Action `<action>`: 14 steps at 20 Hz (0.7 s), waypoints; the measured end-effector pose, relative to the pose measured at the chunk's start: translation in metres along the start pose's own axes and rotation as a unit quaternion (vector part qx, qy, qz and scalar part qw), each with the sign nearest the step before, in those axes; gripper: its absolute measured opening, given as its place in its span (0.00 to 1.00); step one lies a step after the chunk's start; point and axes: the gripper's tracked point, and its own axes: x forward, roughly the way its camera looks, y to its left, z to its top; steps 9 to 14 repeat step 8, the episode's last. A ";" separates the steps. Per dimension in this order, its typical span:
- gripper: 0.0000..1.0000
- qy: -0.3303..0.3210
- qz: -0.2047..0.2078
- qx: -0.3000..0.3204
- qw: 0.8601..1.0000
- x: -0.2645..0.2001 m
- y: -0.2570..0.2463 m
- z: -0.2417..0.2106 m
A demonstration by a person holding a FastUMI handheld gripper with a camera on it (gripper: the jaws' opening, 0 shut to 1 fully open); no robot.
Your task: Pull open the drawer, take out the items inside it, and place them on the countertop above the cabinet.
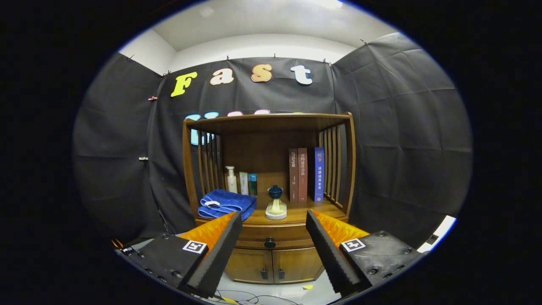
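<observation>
A wooden cabinet (271, 178) stands ahead against the booth wall. Its drawer (271, 234) sits shut under the countertop (296, 214), with a dark round knob (269, 243) at its middle. My gripper (274, 220) is open, some way back from the cabinet, and the knob shows in the gap between the two fingers. Nothing is held. The drawer's contents are hidden.
On the countertop lie a folded blue towel (226, 203), bottles (240, 181) at the back left, a small blue-topped ornament (276, 205) in the middle and three upright books (305, 174). Two small doors (273, 264) sit below the drawer. Cables (250, 295) lie on the floor.
</observation>
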 end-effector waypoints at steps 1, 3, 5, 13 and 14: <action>0.99 0.001 -0.002 -0.005 1.000 0.001 0.003 0.000; 1.00 0.003 -0.005 -0.006 1.000 0.006 0.013 -0.003; 1.00 0.005 -0.003 0.004 1.000 0.010 0.021 -0.007; 0.99 0.002 -0.003 0.013 1.000 0.013 0.027 -0.011; 0.99 0.002 -0.003 0.013 1.000 0.013 0.027 -0.011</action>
